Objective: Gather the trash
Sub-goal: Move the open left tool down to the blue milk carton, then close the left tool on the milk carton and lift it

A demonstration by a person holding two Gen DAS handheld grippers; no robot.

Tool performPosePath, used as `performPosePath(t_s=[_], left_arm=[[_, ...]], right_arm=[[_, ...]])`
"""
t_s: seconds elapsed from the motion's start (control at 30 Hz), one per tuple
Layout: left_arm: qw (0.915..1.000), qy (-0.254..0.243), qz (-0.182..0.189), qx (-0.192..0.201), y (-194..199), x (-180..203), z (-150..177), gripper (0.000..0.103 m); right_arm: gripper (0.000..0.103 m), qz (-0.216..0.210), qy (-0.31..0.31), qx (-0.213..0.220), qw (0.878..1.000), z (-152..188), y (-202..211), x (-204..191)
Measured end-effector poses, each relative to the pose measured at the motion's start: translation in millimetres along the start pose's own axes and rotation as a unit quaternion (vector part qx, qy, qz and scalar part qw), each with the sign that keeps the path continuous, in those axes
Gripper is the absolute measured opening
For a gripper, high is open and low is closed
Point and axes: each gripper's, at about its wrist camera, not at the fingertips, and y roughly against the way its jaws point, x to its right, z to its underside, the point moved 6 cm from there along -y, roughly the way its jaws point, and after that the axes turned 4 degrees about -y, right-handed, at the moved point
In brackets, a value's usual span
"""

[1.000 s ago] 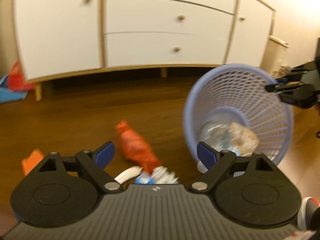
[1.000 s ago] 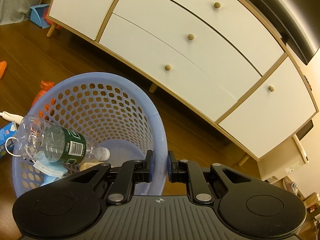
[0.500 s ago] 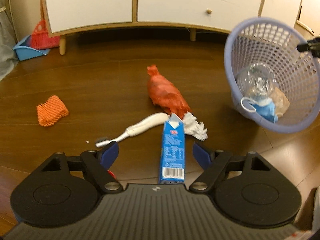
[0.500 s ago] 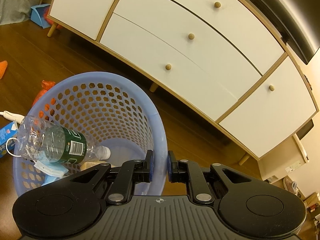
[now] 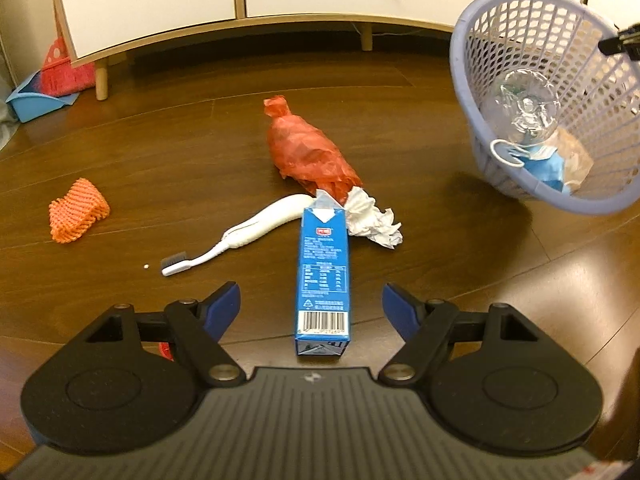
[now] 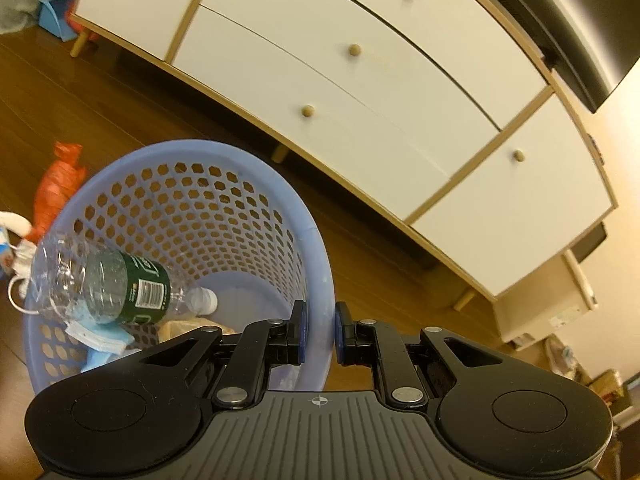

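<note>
Trash is partly gathered: the right hand-held gripper (image 6: 319,334) is clenched on the rim of the lilac basket (image 6: 192,208), holding it tilted above the floor, and inside it lie a clear plastic bottle (image 6: 100,284), a blue face mask (image 6: 102,344) and a bit of brown paper, hard to make out. The left hand-held gripper (image 5: 311,300) is released, its jaws spread wide to either side of a blue milk carton (image 5: 323,276) lying flat on the wooden floor (image 5: 160,160) just ahead; this looks like the next piece to lift. Beyond the carton's far end, touching or nearly so, sit a crumpled white tissue (image 5: 372,220), a white toothbrush (image 5: 248,236) to the left and a red plastic bag (image 5: 308,152) farther off. An orange foam net (image 5: 78,210) lies well apart on the left. So five pieces seem left. Nothing blocks the carton, though the tissue and toothbrush crowd its far end. A white sideboard (image 5: 160,0) stands at the far side, with a blue dustpan (image 5: 36,100) by its left leg.
</note>
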Motion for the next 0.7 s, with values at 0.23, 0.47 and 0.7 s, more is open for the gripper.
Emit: performPosePath(t_s=[0.23, 0.47, 0.7], left_arm=[[0.9996, -0.020, -0.006, -0.017, -21, 9, 5, 0.073], [0.9988, -0.028, -0.010, -0.039, -37, 10, 10, 0.065], [0.9983, -0.033, -0.008, -0.048, -48, 16, 9, 0.061]], right_arm=[[0.010, 0.025, -0.007, -0.019, 0.999, 13, -3, 20], [0.009, 0.014, -0.020, -0.023, 0.999, 11, -3, 23], [0.009, 0.010, -0.019, -0.023, 0.999, 8, -4, 24]])
